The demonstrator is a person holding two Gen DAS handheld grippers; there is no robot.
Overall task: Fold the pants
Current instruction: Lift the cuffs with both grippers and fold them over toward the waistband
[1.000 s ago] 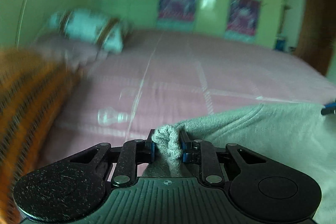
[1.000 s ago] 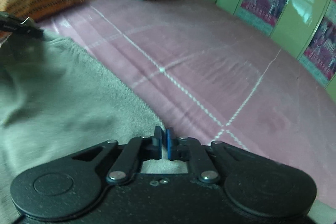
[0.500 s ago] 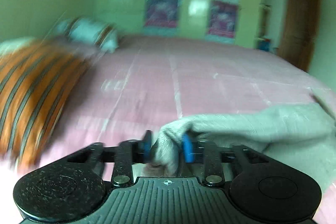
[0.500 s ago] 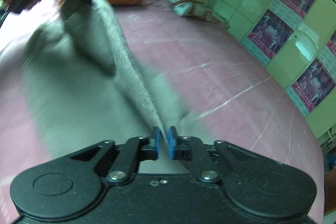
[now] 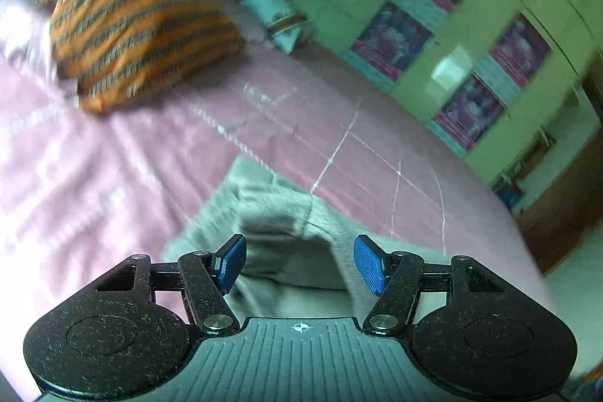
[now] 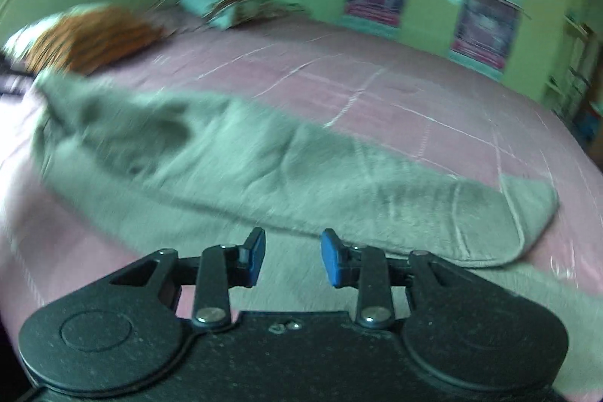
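Grey fleece pants [image 6: 264, 168] lie stretched across the pink bedspread, one leg folded over the other, with the cuff end at the right [image 6: 527, 213]. In the left wrist view the pants [image 5: 286, 213] lie bunched just ahead of the fingers. My left gripper [image 5: 299, 264] is open and empty just above the cloth. My right gripper [image 6: 292, 257] is open and empty over the near edge of the pants. Both views are motion-blurred.
The pink bedspread [image 6: 377, 81] covers a wide bed. An orange striped pillow [image 5: 139, 32] and a light blue patterned pillow [image 5: 271, 10] lie at the head. Green cupboards with posters [image 5: 471, 36] stand behind the bed, and a wooden door [image 5: 565, 206] is at the right.
Both grippers have let go of the pants and opened. The pants now lie flat on the bed. Both cameras have swung and pulled back.
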